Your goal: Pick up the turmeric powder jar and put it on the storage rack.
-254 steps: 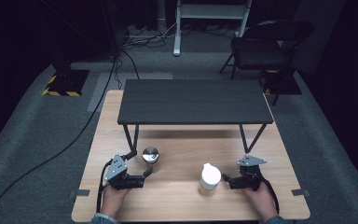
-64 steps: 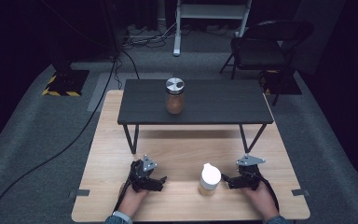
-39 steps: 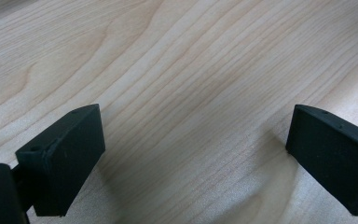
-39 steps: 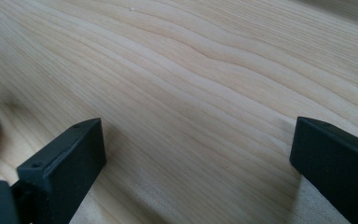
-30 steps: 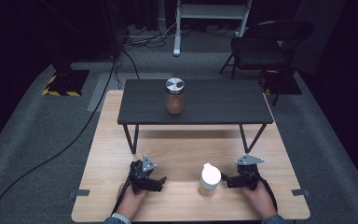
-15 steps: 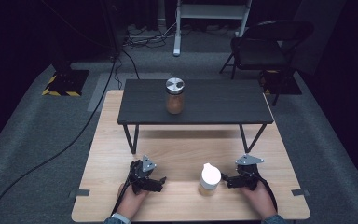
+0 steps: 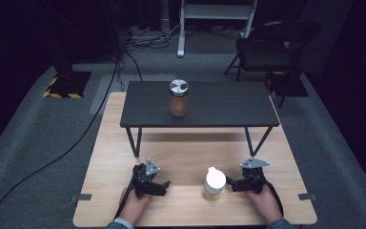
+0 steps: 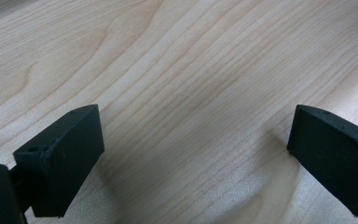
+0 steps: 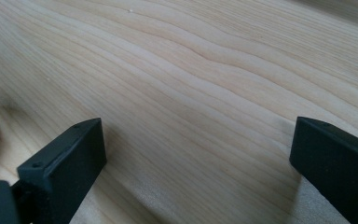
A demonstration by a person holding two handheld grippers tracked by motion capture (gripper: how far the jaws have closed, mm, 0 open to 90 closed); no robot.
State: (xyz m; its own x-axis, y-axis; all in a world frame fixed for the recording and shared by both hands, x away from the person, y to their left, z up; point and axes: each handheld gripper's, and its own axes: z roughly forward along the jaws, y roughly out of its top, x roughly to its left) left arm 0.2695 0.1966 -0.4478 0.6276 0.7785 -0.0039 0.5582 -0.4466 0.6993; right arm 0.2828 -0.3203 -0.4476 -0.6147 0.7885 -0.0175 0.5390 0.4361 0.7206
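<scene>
Grippers rest on wooden table [image 7: 190, 157]: left gripper [image 7: 164, 185] and right gripper [image 7: 229, 182] both wide open, empty. White-lidded jar [image 7: 215, 182] stands just beside the right one.

A small glass jar with a white lid [image 7: 215, 182] stands upright on the light wooden table [image 7: 186, 157], near its front edge (right of centre), its base rim at the right gripper view's left edge.
</scene>
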